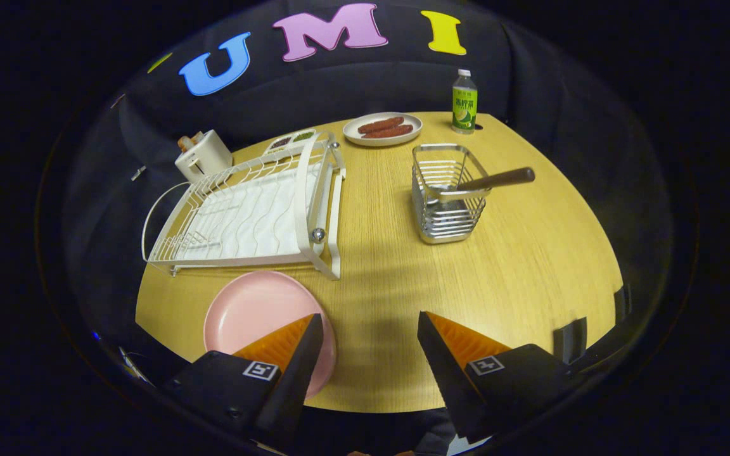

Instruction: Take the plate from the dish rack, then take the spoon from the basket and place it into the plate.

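A pink plate lies flat on the wooden table, just in front of the white dish rack, whose bed is bare. The left finger overlaps the plate's near right edge. My gripper is open, with bare table between the fingers. Beyond the right finger stands a metal wire basket. A spoon with a brown wooden handle leans out of it toward the right.
At the back of the table are a white plate with sausages, a green-labelled bottle, a small tray of seasonings and a white toaster behind the rack.
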The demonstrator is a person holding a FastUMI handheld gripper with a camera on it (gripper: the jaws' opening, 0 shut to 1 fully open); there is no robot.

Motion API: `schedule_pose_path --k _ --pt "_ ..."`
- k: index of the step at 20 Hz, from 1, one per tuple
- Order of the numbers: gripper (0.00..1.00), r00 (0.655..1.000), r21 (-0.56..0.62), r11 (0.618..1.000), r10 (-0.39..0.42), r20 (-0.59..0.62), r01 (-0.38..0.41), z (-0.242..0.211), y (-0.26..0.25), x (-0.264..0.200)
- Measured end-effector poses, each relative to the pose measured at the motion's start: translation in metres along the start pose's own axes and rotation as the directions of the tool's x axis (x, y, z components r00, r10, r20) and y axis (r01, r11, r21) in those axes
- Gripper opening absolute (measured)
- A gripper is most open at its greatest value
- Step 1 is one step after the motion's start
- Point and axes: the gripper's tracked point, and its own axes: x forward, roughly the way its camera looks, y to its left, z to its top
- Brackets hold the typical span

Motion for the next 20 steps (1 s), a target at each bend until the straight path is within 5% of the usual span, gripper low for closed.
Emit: schedule_pose_path --k 7,14,20 --pt "0.94 0.966 -0.070 0.996 -0.038 0.255 0.058 0.105 -0.053 -0.068" --pt "0.90 0.980 -0.146 0.987 -0.041 0.194 0.070 0.116 -0.103 -0.025" --pt "0.81 0.991 -0.212 0.977 0.026 0.131 0.003 0.115 -0.111 0.012"
